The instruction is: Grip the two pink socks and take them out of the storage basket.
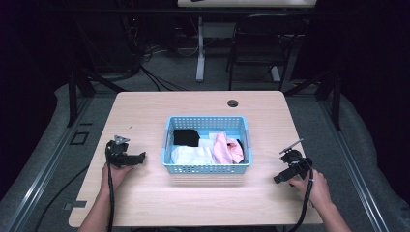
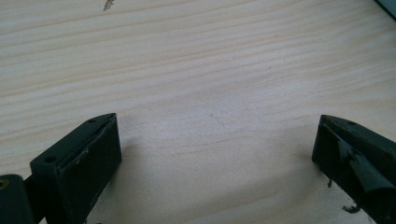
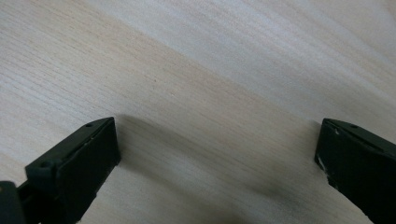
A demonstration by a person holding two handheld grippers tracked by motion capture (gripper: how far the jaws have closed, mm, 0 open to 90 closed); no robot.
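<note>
The light blue plastic basket with small holes (image 1: 207, 145) sits in the middle of the pale wooden counter (image 1: 145, 111). Inside it lie soft things: a black cloth (image 1: 186, 137) at the back left, a white cloth (image 1: 192, 155) in front, and a pink cloth (image 1: 227, 147) on the right. They are bunched up, so it is hard to tell what each one is. The basket walls hide their lower parts.

The left tongs (image 1: 141, 157) lie on the counter, to the left of the basket, well apart from it. In the left gripper view the left tongs (image 2: 215, 158) are wide apart with nothing between them, just bare wood.

The right tongs (image 1: 279, 178) are to the right of the basket, also apart from it. In the right gripper view the right tongs (image 3: 217, 163) are spread wide too and hold nothing. The person's arms are cut off at the bottom edge of the high view.
</note>
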